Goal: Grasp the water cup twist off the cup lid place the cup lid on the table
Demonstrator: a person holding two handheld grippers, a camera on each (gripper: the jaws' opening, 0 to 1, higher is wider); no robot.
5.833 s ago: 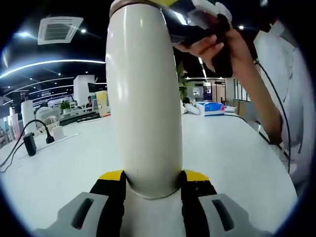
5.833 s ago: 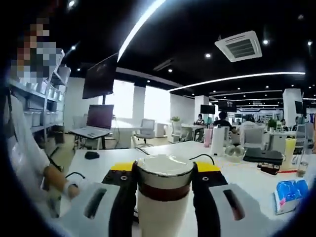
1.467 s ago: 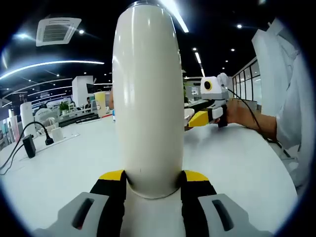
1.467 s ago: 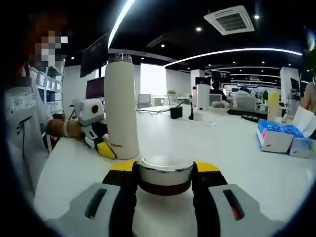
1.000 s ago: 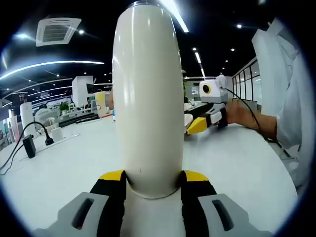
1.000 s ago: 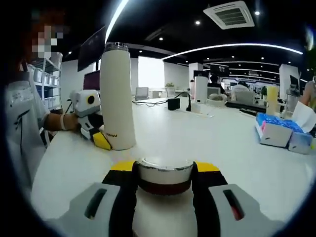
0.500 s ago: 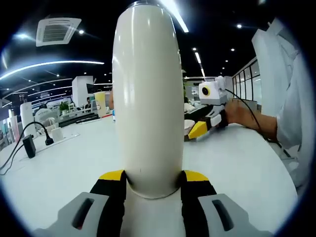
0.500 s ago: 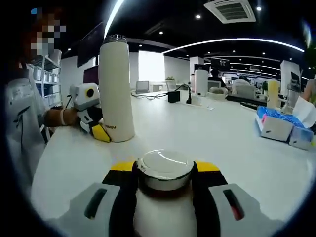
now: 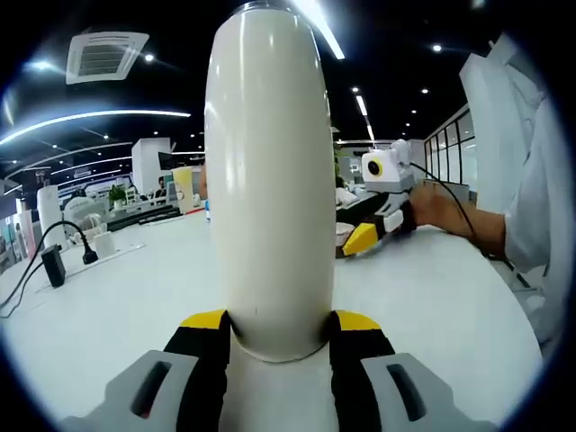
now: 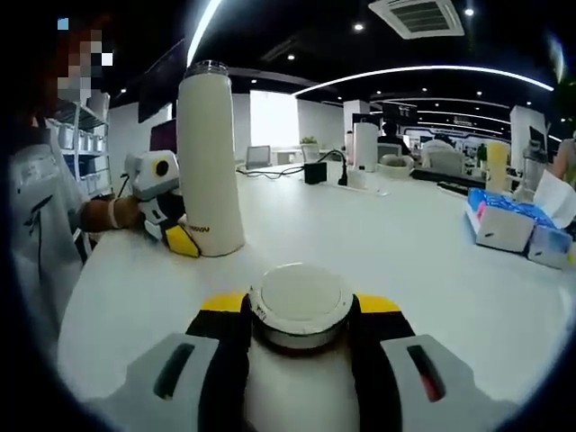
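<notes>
A tall cream water cup [image 9: 270,180] stands upright on the white table [image 9: 108,315], its top open. My left gripper [image 9: 279,328] is shut on its base. In the right gripper view the same cup [image 10: 209,162] stands at the left with the left gripper [image 10: 175,236] at its foot. My right gripper [image 10: 300,317] is shut on the round cup lid [image 10: 300,297], white on top with a dark band, held low over the table. From the left gripper view, the right gripper [image 9: 376,225] shows to the right of the cup, with the lid [image 9: 344,236] close to the tabletop.
Blue tissue packs [image 10: 506,231] lie at the table's right. A black plug and cable [image 9: 52,263] lie at the far left. A person's hand and white sleeve [image 9: 522,198] are at the right. Office desks and people fill the background.
The lid has come off the cup and been carried to the cup's right, low over the table. In the last half second the right gripper tipped down slightly; the cup stayed still.
</notes>
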